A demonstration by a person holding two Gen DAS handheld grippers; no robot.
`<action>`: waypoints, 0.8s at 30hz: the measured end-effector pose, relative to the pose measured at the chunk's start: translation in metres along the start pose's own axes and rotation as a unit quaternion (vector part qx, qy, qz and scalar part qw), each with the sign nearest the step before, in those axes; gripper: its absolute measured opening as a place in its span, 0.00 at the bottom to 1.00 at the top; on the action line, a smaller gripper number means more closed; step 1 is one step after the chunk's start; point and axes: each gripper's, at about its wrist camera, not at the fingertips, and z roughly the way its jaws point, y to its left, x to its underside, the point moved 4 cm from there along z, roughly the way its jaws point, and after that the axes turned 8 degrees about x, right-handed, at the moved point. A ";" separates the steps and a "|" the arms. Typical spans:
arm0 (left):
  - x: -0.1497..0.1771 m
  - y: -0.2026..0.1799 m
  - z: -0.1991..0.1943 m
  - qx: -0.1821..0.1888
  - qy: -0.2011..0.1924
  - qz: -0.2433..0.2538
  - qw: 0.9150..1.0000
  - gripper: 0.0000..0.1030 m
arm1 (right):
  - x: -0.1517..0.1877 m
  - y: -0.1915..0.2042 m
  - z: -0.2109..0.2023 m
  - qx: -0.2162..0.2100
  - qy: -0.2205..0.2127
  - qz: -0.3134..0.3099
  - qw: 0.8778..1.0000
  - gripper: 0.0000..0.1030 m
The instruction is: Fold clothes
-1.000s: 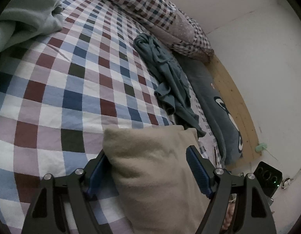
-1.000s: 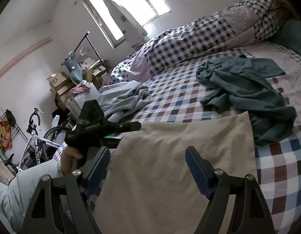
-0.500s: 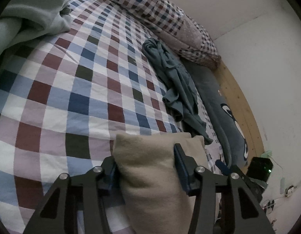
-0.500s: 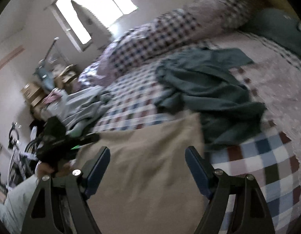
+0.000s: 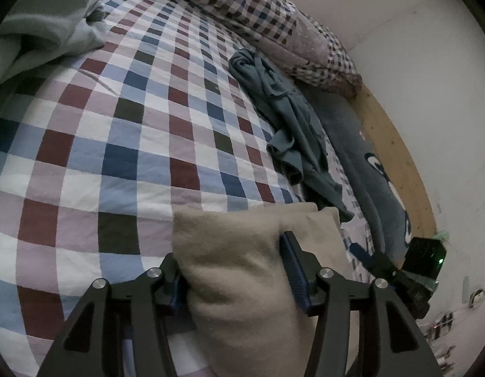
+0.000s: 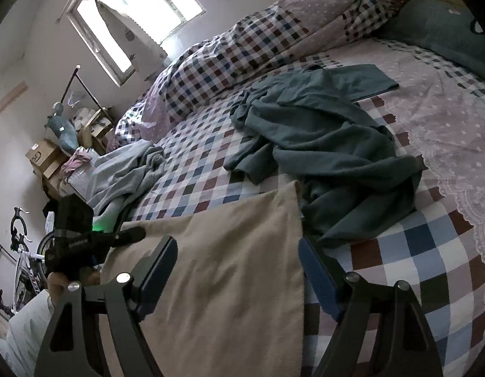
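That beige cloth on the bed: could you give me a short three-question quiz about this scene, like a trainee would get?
1. True or false: the left gripper pinches a fold of the beige cloth.
2. Which lies nearest the beige cloth? A) teal garment B) grey garment C) cardboard box
3. Fill in: the right gripper's jaws stand ____ over the cloth.

Key: 1 true; 2 A; 3 open.
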 end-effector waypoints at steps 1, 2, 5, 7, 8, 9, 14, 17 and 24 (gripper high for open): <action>-0.001 0.001 -0.001 0.000 -0.003 -0.005 1.000 0.47 | 0.000 0.000 0.000 0.001 0.001 -0.001 1.000 0.80; -0.001 0.003 -0.002 0.000 -0.006 -0.009 1.000 0.43 | 0.001 -0.001 0.000 0.002 0.001 -0.001 1.000 0.80; -0.001 0.002 -0.004 0.009 -0.016 -0.024 1.000 0.26 | 0.001 -0.003 -0.001 0.005 0.000 0.004 1.000 0.80; -0.001 -0.003 -0.006 0.003 -0.023 -0.021 1.000 0.20 | 0.000 -0.004 -0.001 0.006 -0.001 0.007 1.000 0.80; 0.000 -0.007 -0.010 0.000 -0.031 -0.015 0.999 0.19 | 0.000 -0.004 -0.001 0.006 -0.001 0.006 1.000 0.80; 0.000 -0.010 -0.013 -0.001 -0.037 -0.011 0.999 0.18 | -0.001 -0.004 -0.001 0.006 0.000 0.004 1.000 0.80; 0.006 -0.009 -0.027 -0.016 -0.053 -0.019 0.998 0.17 | -0.002 -0.006 0.002 0.008 0.006 -0.002 1.000 0.80; 0.012 0.010 -0.018 -0.029 -0.038 -0.049 0.998 0.17 | -0.003 -0.011 0.009 0.007 0.027 0.002 1.000 0.80; 0.013 0.012 -0.019 -0.029 -0.042 -0.044 0.998 0.17 | 0.004 0.000 0.039 -0.012 0.098 -0.040 0.994 0.80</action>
